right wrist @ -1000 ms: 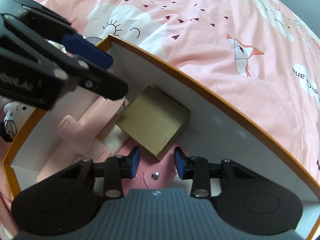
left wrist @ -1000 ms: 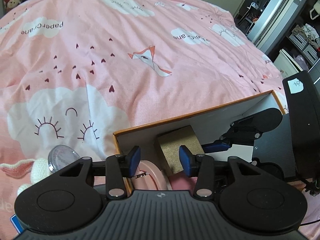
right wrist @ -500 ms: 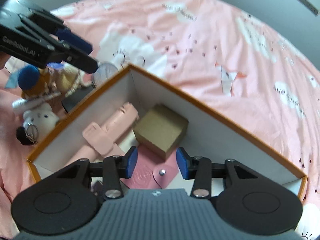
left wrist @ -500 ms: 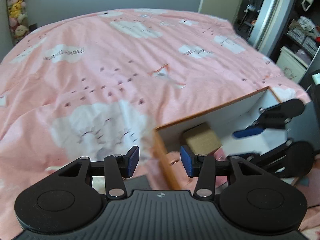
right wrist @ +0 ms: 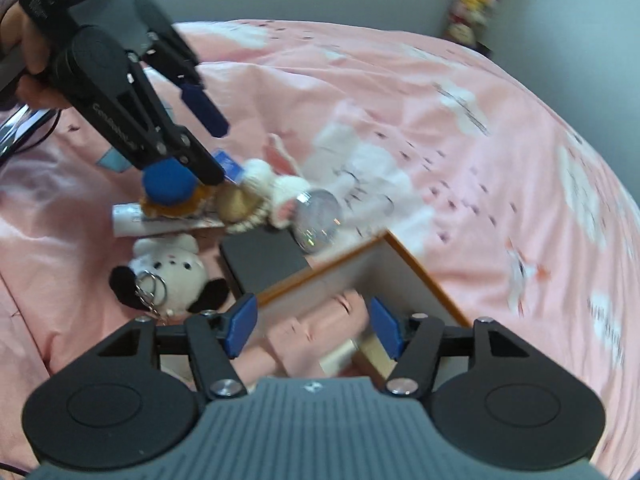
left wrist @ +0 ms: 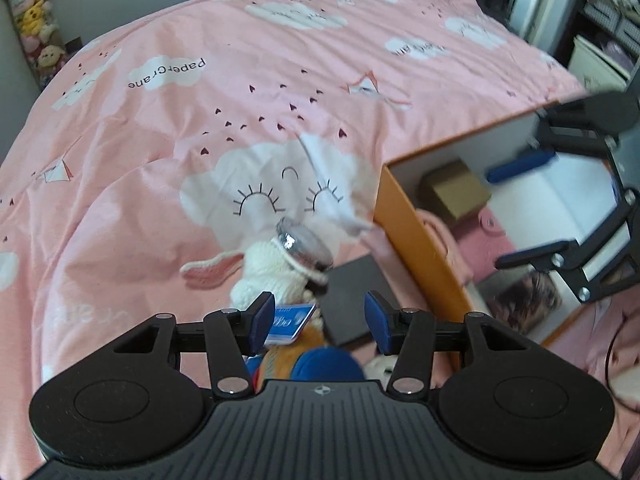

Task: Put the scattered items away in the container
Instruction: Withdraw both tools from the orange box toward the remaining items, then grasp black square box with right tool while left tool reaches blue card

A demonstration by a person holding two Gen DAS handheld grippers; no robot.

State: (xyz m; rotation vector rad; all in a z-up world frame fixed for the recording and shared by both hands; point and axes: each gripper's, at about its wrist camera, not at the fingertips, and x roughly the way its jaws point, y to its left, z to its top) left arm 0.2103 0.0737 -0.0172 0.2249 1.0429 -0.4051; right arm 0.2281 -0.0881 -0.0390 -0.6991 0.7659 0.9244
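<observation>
An orange-rimmed white box (left wrist: 416, 224) (right wrist: 416, 272) sits on the pink bed and holds a brown cardboard cube (left wrist: 456, 190) and pink items (right wrist: 316, 328). Left of it lies a heap: a white knitted bunny (left wrist: 276, 272) (right wrist: 280, 192), a round glass jar (left wrist: 304, 244) (right wrist: 320, 220), a black flat case (left wrist: 352, 300) (right wrist: 264, 258), a blue-hatted plush (right wrist: 168, 184), a white tube (right wrist: 132, 220) and a white dog plush (right wrist: 168, 272). My left gripper (left wrist: 320, 322) is open and empty above the heap. My right gripper (right wrist: 312, 326) is open and empty over the box's corner.
The pink duvet (left wrist: 240, 100) stretches far and left. A shelf of plush toys (left wrist: 36, 32) stands by the wall at far left. Furniture and shelves (left wrist: 600, 20) stand beyond the bed's right edge. A black cable (right wrist: 24, 128) lies at the left.
Both grippers pulled back and up out of the box. The left one swung left over the heap of items. The right one turned left, so the heap shows in its view.
</observation>
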